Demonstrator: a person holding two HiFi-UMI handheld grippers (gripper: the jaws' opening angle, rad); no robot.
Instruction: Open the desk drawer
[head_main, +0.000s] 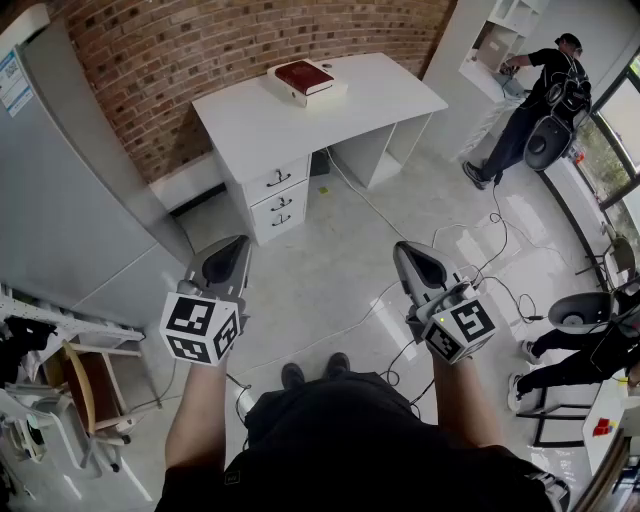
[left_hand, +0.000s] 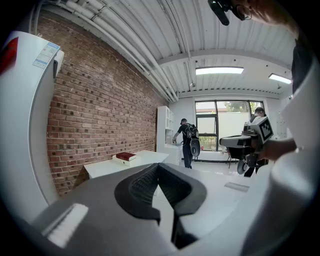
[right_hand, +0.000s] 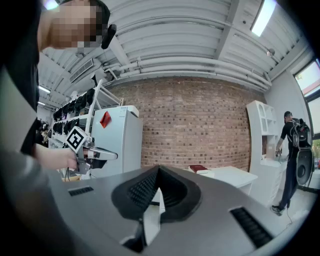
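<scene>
The white desk (head_main: 300, 115) stands against the brick wall, well ahead of me. Its stack of three drawers (head_main: 278, 198) with dark handles is closed. A red book (head_main: 304, 76) lies on the desktop. My left gripper (head_main: 233, 250) and right gripper (head_main: 409, 251) hover side by side over the floor, far short of the desk. Both are shut and hold nothing. In the left gripper view the shut left gripper (left_hand: 158, 168) faces the desk (left_hand: 107, 166). In the right gripper view the shut right gripper (right_hand: 158, 170) points at the desk (right_hand: 232, 176) and the book (right_hand: 198, 168).
A tall white fridge (head_main: 70, 190) stands at the left. A chair and a rack (head_main: 70, 390) sit at the lower left. Cables (head_main: 480, 265) trail over the floor on the right. One person (head_main: 540, 95) stands at the white shelf; another (head_main: 585, 350) sits at the right edge.
</scene>
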